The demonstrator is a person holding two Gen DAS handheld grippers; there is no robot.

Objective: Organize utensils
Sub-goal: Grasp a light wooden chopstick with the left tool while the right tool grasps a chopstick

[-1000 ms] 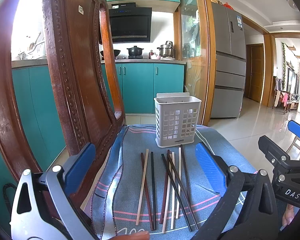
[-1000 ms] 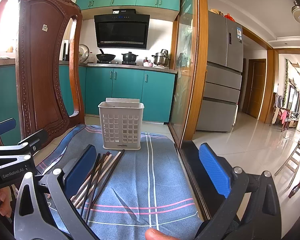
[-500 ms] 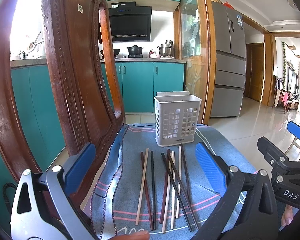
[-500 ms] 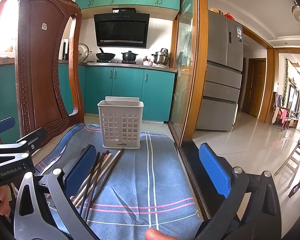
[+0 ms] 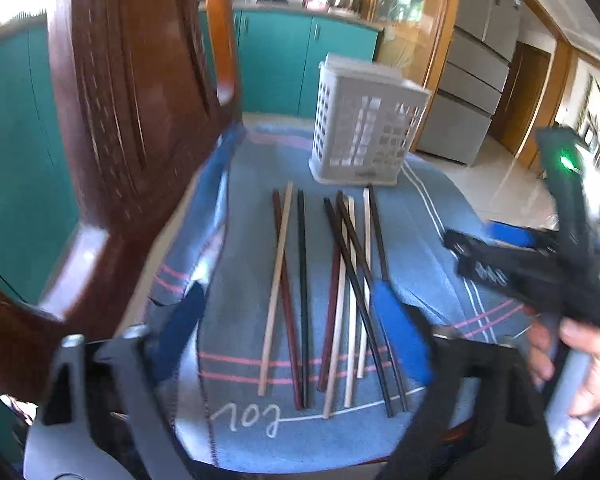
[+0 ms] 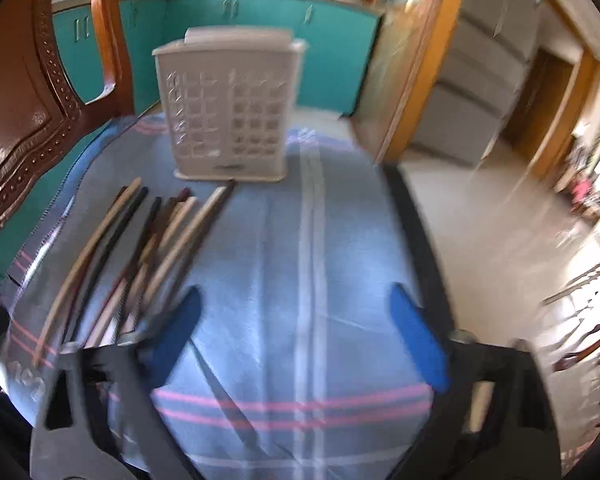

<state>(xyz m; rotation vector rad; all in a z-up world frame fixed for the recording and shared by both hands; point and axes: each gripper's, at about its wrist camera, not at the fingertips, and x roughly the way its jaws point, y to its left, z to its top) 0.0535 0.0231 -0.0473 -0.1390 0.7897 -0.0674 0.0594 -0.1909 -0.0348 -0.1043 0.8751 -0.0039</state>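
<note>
Now both views are being tilted downward compared with half a second ago, so that the blue striped cloth (image 5: 416, 216) is being looked down on, and the white slotted basket (image 5: 364, 128) is being kept upright at its far end. Just in front of the basket, the chopsticks (image 5: 332, 292) are being left untouched in a loose row, with nothing yet sorted. The left gripper (image 5: 296, 324) is being held over their near ends and the right gripper (image 6: 296, 336) to their right, both with jaws wide apart and empty, which suggests a first pickup is being prepared.
</note>
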